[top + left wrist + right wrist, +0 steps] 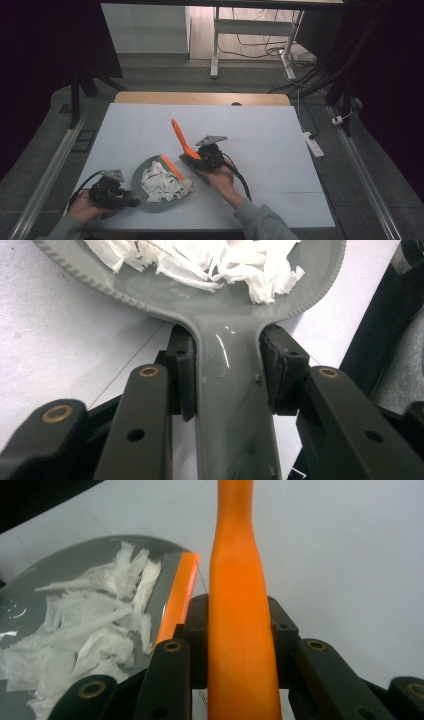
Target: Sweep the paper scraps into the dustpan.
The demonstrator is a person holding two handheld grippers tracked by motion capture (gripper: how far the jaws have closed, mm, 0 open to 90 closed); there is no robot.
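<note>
Grey dustpan [150, 176] – orange lip, heaped white paper scraps [162, 182].

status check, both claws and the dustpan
Left claw shut on dustpan handle. Right claw shut on orange brush handle. Paper scraps in pan. Nothing blocking.

1. Dustpan [150, 181] with paper scraps [161, 183] blocks the near-left table [260, 130].
2. Brush [181, 139] stands just right of the dustpan.
3. Beyond and right of the dustpan, the table lies open.
</note>
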